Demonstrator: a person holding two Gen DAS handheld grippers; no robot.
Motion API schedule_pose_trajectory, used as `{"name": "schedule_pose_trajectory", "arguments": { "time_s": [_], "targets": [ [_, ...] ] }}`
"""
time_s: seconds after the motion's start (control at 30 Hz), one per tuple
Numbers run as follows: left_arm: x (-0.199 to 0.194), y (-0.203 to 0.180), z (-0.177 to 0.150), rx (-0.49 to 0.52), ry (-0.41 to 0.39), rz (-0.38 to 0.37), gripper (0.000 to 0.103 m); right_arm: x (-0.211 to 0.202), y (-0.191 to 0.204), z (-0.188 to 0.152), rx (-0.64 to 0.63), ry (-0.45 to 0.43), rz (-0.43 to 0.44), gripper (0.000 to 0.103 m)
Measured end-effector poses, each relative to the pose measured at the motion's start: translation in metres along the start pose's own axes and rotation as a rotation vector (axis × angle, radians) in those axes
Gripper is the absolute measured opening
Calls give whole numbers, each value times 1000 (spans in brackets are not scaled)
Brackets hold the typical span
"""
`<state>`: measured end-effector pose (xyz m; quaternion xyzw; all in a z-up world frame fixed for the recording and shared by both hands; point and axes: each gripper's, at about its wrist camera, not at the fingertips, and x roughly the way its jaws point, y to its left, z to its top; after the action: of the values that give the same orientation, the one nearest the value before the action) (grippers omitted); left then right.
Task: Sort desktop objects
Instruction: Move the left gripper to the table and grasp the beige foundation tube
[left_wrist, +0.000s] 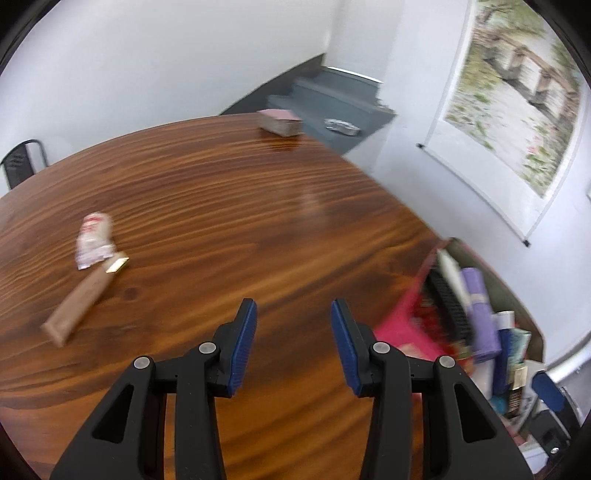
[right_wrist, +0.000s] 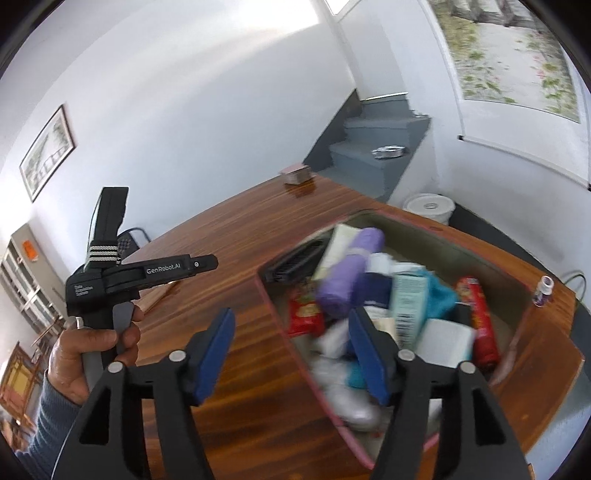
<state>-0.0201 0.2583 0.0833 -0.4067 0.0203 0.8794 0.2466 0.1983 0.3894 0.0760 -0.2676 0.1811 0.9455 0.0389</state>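
Two fisheye views from handheld grippers over a round wooden table (left_wrist: 229, 206).

Left wrist view: the left gripper (left_wrist: 293, 328) hangs above bare wood, its blue-padded jaws apart with nothing between them. To the left on the table lie a white-and-red wrapper (left_wrist: 93, 240) and a long brown box (left_wrist: 79, 302), the two touching at the box's gold-tipped end. At the far edge sits a small pink-topped box (left_wrist: 280, 122). At the right, a pink-rimmed bin (left_wrist: 400, 325) holds a black comb (left_wrist: 448, 302), a purple roll (left_wrist: 480, 314) and other packets (blurred).

Right wrist view: the right gripper (right_wrist: 291, 350) is released, jaws spread wide and empty, hovering at the near left edge of the bin (right_wrist: 295, 354). Inside the bin are the purple roll (right_wrist: 349, 273), a red snack bag (right_wrist: 304, 314), a red tube (right_wrist: 478, 321), a pale green carton (right_wrist: 408, 299) and white items, piled together. A small purple-capped bottle (right_wrist: 543, 291) stands upright on the table just beyond the bin's right side. At left, a person's hand (right_wrist: 86, 354) in a blue sleeve (right_wrist: 44, 428) grips the other gripper's handle.
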Motion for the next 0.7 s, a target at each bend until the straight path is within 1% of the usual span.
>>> {"name": "schedule_pose_trajectory", "arguments": {
  "time_s": [0.13, 0.3, 0.43, 0.57, 0.7],
  "targets": [
    [-4, 40, -1, -19, -1, 74, 45, 15, 19, -3, -25, 34, 38, 75],
    [-3, 95, -2, -33, 1, 189, 45, 34, 40, -8, -56, 74, 81, 76],
    [5, 131, -7, -31, 27, 259, 45, 51, 57, -13, -71, 108, 108, 76],
    [16, 151, -9, -36, 52, 279, 45, 62, 67, -17, -89, 136, 123, 77],
    [26, 154, -7, 1, 58, 285, 45, 67, 73, -20, -98, 151, 135, 77]
  ]
}}
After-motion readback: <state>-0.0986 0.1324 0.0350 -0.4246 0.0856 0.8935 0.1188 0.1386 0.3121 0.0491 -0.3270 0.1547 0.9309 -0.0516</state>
